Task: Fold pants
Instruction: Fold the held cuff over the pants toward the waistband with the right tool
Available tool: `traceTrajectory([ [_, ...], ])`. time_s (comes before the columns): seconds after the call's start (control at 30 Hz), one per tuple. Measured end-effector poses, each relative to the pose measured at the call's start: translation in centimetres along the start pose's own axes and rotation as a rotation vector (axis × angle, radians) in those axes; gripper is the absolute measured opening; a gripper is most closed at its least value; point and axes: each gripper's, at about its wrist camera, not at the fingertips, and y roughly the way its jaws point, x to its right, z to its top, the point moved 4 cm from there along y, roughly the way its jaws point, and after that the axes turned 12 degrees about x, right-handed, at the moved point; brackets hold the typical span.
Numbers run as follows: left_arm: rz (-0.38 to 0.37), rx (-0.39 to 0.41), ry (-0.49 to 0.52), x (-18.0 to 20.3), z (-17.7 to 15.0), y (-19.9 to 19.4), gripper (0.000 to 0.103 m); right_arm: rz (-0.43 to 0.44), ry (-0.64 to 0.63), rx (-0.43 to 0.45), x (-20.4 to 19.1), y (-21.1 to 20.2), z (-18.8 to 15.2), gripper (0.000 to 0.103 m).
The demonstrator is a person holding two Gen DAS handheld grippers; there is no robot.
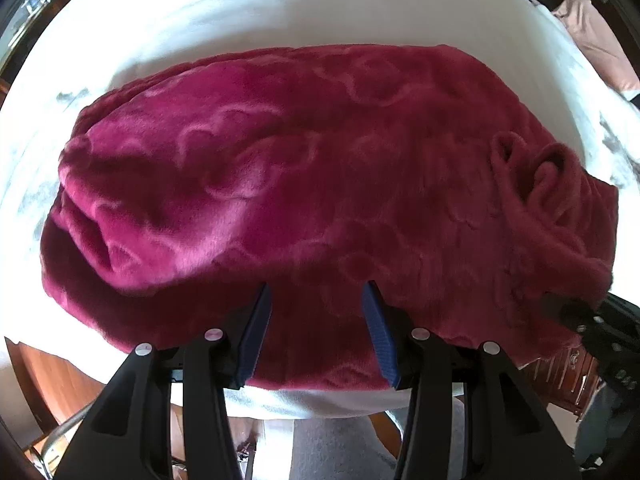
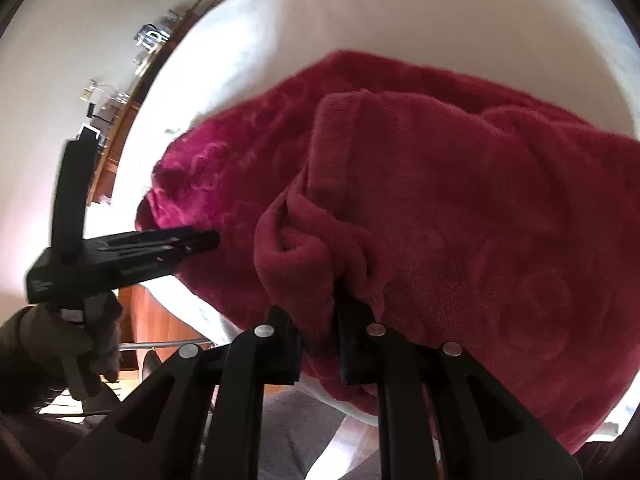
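Note:
The pants (image 1: 304, 184) are dark pink plush fleece with an embossed swirl pattern, lying bunched across a white-covered table (image 1: 208, 12). My left gripper (image 1: 318, 300) is open, its blue pads apart just above the near edge of the pants, holding nothing. It also shows in the right wrist view (image 2: 208, 238), at the pants' left edge. My right gripper (image 2: 318, 320) has its jaws around a gathered fold of the pants (image 2: 460, 208) near the table's near edge. The right gripper's body shows at the right edge of the left wrist view (image 1: 600, 320).
The white cloth hangs over the table's near edge (image 2: 224, 320). Wooden furniture (image 1: 568, 376) stands below to the right. A shelf with small items (image 2: 132, 68) runs along the far wall. A pink cloth (image 1: 600, 40) lies at the far right.

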Motion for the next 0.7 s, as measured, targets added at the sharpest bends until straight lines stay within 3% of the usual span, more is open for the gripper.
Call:
traceTrajectory([
  [0.1,-0.005,0.0,0.014,0.1,0.8,0.0,0.048,-0.012,0.012,-0.032,-0.1,1.4,-0.5,0.019],
  [0.23,-0.018,0.01,0.029,0.8,2.4,-0.2,0.048,0.037,0.028,-0.07,-0.5,1.7,-1.0,0.037],
  [0.5,-0.074,0.049,0.047,3.9,3.8,-2.2,0.048,0.131,0.036,-0.038,-0.2,-3.0,-1.1,0.039],
  [0.7,-0.125,0.072,0.061,8.3,4.2,-3.2,0.048,0.109,0.073,-0.008,3.3,-6.8,-1.5,0.039],
])
